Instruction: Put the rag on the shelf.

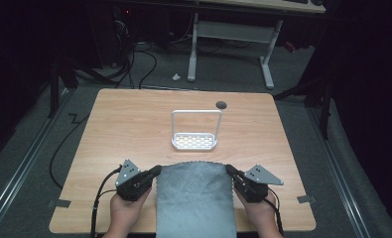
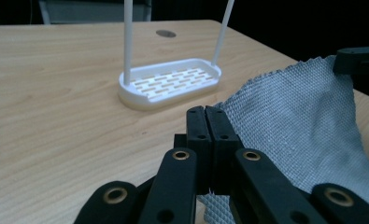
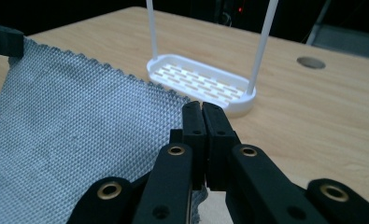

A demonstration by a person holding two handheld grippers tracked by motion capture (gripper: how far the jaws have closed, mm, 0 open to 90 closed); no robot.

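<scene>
A grey waffle-weave cloth (image 1: 194, 198) hangs stretched between my two grippers above the near table edge. My left gripper (image 1: 155, 171) is shut on the cloth's far left corner, and my right gripper (image 1: 229, 170) is shut on its far right corner. In the left gripper view the closed jaws (image 2: 205, 112) pinch the cloth (image 2: 299, 121), which spreads off to the right. From the right gripper (image 3: 202, 108) the cloth (image 3: 74, 126) spreads to the left. A white rack (image 1: 195, 130) with a slotted base and a tall hoop stands mid-table, just beyond the cloth's far edge.
The wooden table (image 1: 124, 124) has a round cable hole (image 1: 221, 104) near its far edge. Tape patches mark the near left (image 1: 59, 203) and near right (image 1: 306, 199) corners. A desk frame (image 1: 233, 44) and cables lie on the floor beyond.
</scene>
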